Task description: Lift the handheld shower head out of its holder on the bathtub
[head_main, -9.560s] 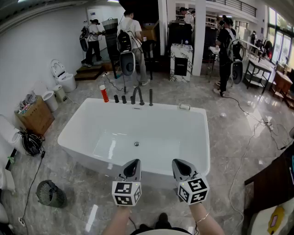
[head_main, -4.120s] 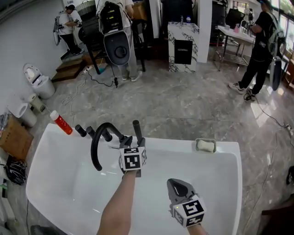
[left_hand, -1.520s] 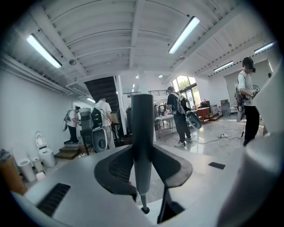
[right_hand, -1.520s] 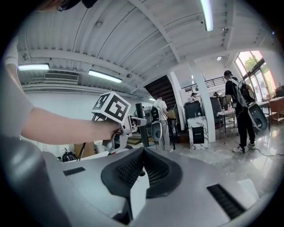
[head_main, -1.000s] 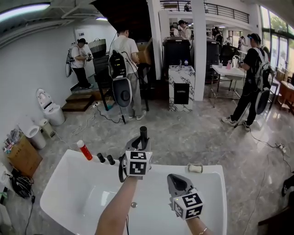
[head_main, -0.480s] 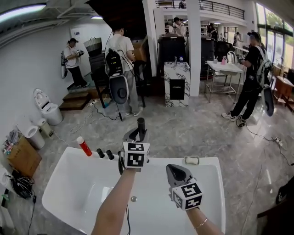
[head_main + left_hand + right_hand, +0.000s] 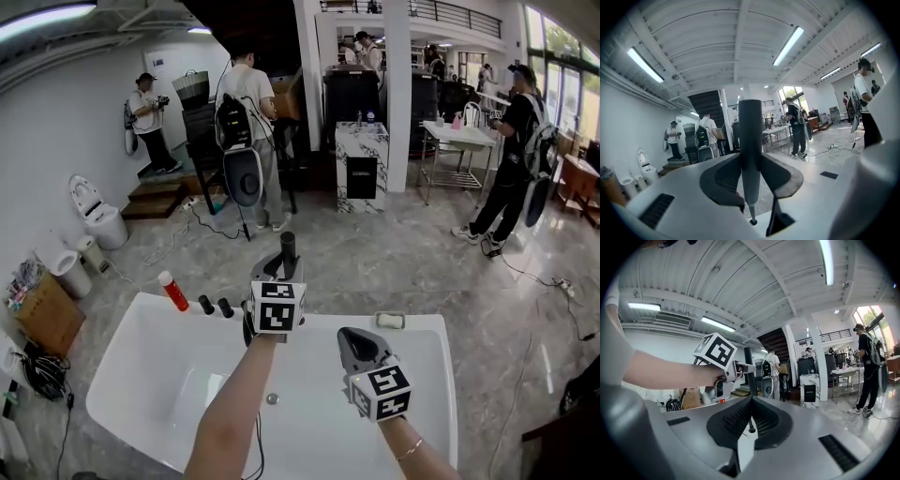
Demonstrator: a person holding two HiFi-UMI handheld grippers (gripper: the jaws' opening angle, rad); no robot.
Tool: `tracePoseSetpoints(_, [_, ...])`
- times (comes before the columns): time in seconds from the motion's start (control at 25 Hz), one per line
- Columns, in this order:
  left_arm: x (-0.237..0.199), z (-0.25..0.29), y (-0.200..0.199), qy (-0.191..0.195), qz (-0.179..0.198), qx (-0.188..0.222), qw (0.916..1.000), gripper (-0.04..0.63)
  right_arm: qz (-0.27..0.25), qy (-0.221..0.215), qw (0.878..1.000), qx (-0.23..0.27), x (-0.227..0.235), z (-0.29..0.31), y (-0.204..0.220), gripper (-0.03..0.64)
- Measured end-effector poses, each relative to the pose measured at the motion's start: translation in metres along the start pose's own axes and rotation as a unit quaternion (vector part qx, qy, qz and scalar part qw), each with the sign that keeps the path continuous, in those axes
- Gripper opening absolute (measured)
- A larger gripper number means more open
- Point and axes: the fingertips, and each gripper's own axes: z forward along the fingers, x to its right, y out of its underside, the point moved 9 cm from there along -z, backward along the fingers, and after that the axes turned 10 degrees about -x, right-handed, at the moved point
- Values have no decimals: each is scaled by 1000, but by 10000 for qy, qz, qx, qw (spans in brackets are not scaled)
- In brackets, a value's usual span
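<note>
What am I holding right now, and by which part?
The left hand-held gripper clamps the dark handheld shower head, upright, by the lower part of its stem, just above the narrow bottom end. The right hand-held gripper holds nothing.

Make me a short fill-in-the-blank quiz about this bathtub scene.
The left gripper grips the black shower head, which stands ___.
The right gripper holds ___.
The bottle on the edge of the bathtub is ___.
Missing words: upright; nothing; red.
</note>
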Motion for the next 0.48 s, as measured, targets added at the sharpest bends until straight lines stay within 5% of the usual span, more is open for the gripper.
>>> tracePoseSetpoints(0.48, [-3, -2, 4, -27, 64, 23, 10000, 147, -31, -15, 10000, -11, -3, 1, 3, 5])
